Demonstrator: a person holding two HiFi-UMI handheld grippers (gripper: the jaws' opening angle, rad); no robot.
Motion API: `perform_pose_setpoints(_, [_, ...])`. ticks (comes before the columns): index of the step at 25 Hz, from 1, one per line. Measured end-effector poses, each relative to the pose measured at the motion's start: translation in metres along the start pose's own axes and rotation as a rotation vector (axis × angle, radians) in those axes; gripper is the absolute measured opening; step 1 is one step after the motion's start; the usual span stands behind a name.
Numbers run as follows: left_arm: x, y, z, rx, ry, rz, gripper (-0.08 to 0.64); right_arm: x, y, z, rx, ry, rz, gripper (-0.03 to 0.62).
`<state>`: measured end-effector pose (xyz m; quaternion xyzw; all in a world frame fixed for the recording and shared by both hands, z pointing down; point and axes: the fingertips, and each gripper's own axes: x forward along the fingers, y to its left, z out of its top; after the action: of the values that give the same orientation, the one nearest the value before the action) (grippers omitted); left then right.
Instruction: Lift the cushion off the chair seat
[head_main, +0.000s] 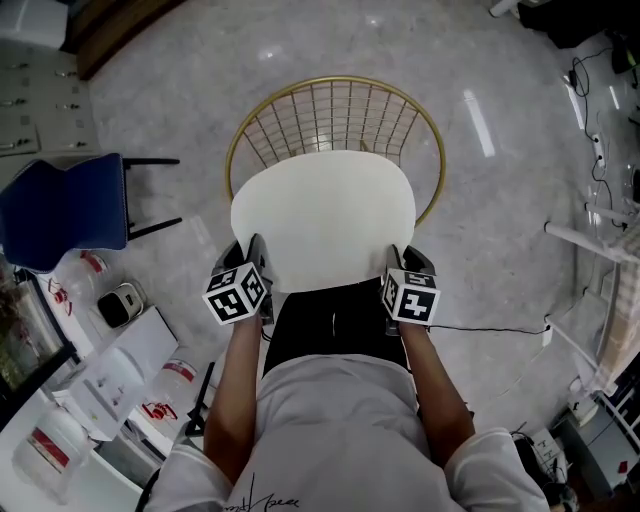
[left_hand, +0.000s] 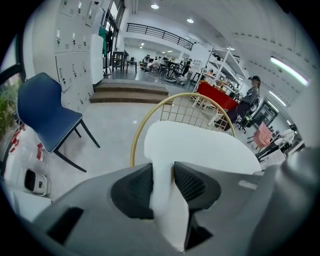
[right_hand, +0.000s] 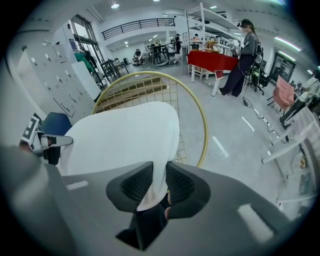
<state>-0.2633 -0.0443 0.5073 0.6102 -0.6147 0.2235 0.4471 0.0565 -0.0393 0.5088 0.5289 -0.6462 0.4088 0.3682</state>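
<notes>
- The left gripper (head_main: 253, 258) has its jaws narrow and clamped on the near left edge of the cushion (head_main: 322, 215). The soft rim is squeezed thin between them.
- The white cushion lies over the seat of the gold wire chair (head_main: 340, 108) and is held by its near edge only. I cannot tell whether its far end is clear of the seat.
- The right gripper (head_main: 407, 262) also has narrow jaws, pinching the near right edge.
- Both grips are shallow bites on the edge, so the cushion's weight may pull it out of one grip. It would then swing or drop.
- An uneven lift would tilt it, and the far edge could catch on the wire back.
- A blue chair (head_main: 65, 205) stands at left on a pale, glossy floor (head_main: 500, 230), with cables (head_main: 598, 150) trailing at right. It is a large open room with shelving.
</notes>
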Motion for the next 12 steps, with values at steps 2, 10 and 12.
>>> perform_pose_setpoints(2, [-0.006, 0.0, 0.0, 0.0, -0.006, -0.006, 0.13, -0.006, 0.002, 0.001, -0.01, -0.012, 0.0, 0.091])
perform_pose_setpoints(10, [-0.03, 0.002, 0.003, -0.002, -0.029, -0.033, 0.13, -0.029, 0.012, 0.005, -0.037, -0.046, 0.012, 0.089])
perform_pose_setpoints(12, [-0.035, 0.002, 0.003, 0.0, -0.032, -0.042, 0.13, -0.035, 0.013, 0.006, -0.042, -0.05, 0.017, 0.089])
